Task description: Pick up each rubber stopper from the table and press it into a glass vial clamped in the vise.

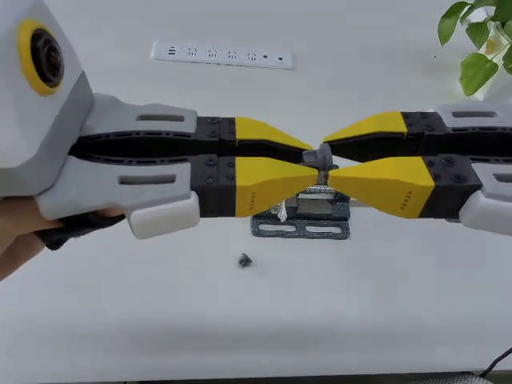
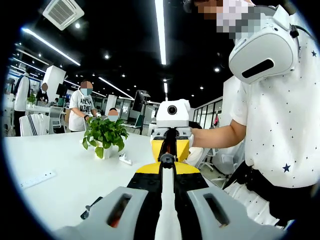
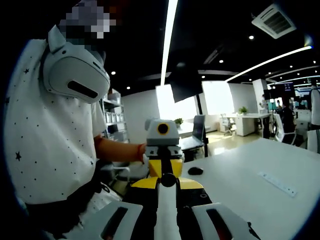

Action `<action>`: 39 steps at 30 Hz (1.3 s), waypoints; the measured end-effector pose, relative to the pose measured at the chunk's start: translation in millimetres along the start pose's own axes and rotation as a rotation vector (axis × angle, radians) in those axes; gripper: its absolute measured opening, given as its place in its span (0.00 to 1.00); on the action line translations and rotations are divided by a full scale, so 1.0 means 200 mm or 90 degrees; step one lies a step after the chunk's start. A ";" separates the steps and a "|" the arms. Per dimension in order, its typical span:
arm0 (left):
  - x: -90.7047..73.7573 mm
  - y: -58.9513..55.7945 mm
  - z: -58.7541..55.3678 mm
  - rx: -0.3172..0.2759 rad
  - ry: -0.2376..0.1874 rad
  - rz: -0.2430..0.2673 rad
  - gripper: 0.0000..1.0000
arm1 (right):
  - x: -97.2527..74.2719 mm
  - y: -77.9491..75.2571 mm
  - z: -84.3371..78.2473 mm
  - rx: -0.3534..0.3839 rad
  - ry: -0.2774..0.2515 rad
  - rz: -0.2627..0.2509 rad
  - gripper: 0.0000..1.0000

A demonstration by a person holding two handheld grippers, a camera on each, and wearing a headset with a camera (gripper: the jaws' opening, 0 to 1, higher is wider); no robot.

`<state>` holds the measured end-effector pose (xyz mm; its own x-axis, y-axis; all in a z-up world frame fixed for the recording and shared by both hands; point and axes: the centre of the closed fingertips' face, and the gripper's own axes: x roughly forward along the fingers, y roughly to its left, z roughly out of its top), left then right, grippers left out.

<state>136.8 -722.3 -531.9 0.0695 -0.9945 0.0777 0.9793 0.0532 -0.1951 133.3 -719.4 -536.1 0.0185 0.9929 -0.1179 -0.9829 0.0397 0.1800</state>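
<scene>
Above the vise (image 1: 302, 228), mid-worktop (image 1: 160, 320), your left claw (image 1: 314, 160) and right claw (image 1: 331, 160) meet tip to tip. Both are closed on one grey rubber stopper (image 1: 323, 154), pinched between them directly over the glass vial (image 1: 318, 192) clamped in the vise. Stopper-to-vial contact: cannot tell, because the yellow jaws hide the mouth.

Risks:
- Two claws share one small stopper. If you pull unevenly or let go on one side first, it may twist free and drop.
- If you press off-axis, the stopper could seat crooked or load the vial sideways. The glass might crack or shift in the vise.
- A loose stopper (image 1: 245, 260) lies in front of the vise, apart from it. A low sweep could knock it away.

Room:
- Bare worktop lies open to the near side and to both flanks.
- The power strip (image 1: 222, 54) sits well behind.
- The plant (image 1: 478, 48) stands at the far right, beyond the right claw's body.
- The worktop's near edge runs along the bottom of the head view.
</scene>
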 end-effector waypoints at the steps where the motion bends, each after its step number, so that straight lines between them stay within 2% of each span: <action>1: 0.00 0.00 0.00 0.000 0.000 0.000 0.03 | 0.00 0.00 0.00 0.000 0.000 0.000 0.08; 8: 0.00 -0.01 0.01 -0.001 -0.002 -0.004 0.03 | 0.00 0.00 0.01 -0.002 -0.002 0.002 0.08; 27: -0.01 -0.04 0.04 -0.035 -0.027 -0.034 0.03 | 0.02 0.05 0.04 -0.019 -0.004 0.031 0.07; 39: -0.01 -0.04 0.04 -0.032 -0.031 -0.029 0.04 | 0.01 0.04 0.05 -0.030 0.000 0.021 0.06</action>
<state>131.3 -720.1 -522.7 0.0355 -0.9903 0.1343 0.9709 0.0023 -0.2397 127.2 -715.6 -526.2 -0.0135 0.9936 -0.1125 -0.9904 0.0022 0.1381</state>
